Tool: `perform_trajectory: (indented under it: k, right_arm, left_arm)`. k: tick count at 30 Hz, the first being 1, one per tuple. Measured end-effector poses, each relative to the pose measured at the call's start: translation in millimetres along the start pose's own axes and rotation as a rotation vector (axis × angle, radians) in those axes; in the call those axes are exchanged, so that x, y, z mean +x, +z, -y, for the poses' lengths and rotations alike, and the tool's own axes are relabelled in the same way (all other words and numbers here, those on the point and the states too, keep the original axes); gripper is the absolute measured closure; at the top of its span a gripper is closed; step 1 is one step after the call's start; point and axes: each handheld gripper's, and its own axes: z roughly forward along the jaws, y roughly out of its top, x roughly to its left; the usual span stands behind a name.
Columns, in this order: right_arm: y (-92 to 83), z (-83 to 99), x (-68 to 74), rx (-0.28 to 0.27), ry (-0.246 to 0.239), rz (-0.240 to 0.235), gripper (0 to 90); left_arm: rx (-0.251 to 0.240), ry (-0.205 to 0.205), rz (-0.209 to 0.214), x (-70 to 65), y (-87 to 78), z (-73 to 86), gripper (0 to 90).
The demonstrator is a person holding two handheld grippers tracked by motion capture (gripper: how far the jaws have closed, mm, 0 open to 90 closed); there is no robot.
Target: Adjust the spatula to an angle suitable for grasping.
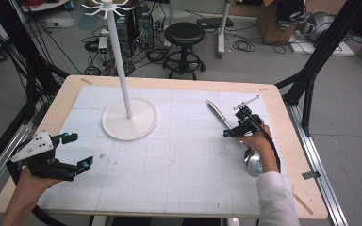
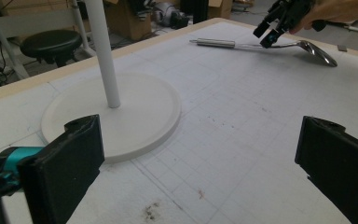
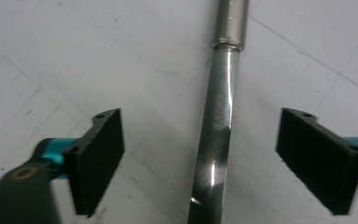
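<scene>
A long steel ladle (image 1: pixel 217 113) lies on the white gridded mat at the right, its bowl (image 1: pixel 253 162) toward the front edge. My right gripper (image 1: pixel 230 132) reaches down over the thin part of its handle. In the right gripper view the handle (image 3: pixel 219 107) runs up between the two black pads with a gap on each side, so my right gripper (image 3: pixel 200 149) is open. My left gripper (image 1: pixel 81 149) rests open near the front left corner with nothing between its jaws. From the left gripper (image 2: pixel 200 154) view, the ladle (image 2: pixel 214 43) lies far off.
A white stand with a round base (image 1: pixel 129 123) and a tall pole (image 1: pixel 122 70) rises at the mat's back left. The wooden table rim (image 1: pixel 292 141) borders the mat. Beyond the table are a black stool (image 1: pixel 184 35), cables and boxes on the floor.
</scene>
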Motion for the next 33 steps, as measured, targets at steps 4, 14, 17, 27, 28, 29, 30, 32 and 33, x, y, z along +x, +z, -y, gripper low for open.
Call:
perform_trajectory:
  k: [4,14,17,27,28,29,30,32,33]
  right_arm:
    - [3.0,1.7,-1.0,0.01,0.014,-0.013,26.8]
    - [7.5,3.9,-3.2,0.039,0.027,0.003,45.8]
    - [9.2,4.6,-3.9,0.044,0.037,0.007,49.1]
    - [11.1,3.8,-4.3,0.052,0.038,0.016,62.4]
    - [11.7,3.8,-5.0,0.052,0.035,0.019,62.5]
    - [12.3,3.6,-4.7,0.055,0.043,0.022,62.7]
    - [12.9,3.5,-4.7,0.059,0.042,0.026,63.8]
    - [12.6,2.5,-4.6,0.064,0.038,0.04,69.1]
    - [12.5,2.4,-4.1,0.066,0.042,0.043,69.9]
  left_arm:
    - [0.001,0.006,0.005,-1.0,0.3,-0.4,1.7]
    - [0.001,0.013,0.003,-2.0,0.7,-0.6,1.7]
    - [-0.001,0.013,0.005,-2.2,0.7,-0.8,1.7]
    - [-0.001,0.016,0.009,-3.0,0.6,-1.5,1.7]
    - [-0.001,0.015,0.009,-3.2,0.7,-1.5,1.7]
    - [0.0,0.015,0.008,-3.5,0.9,-1.5,1.7]
    - [-0.002,0.012,0.008,-3.9,1.2,-1.6,1.7]
    - [0.001,0.018,0.011,-3.7,1.4,-1.7,1.7]
    - [-0.001,0.015,0.009,-3.9,1.7,-1.6,1.7]
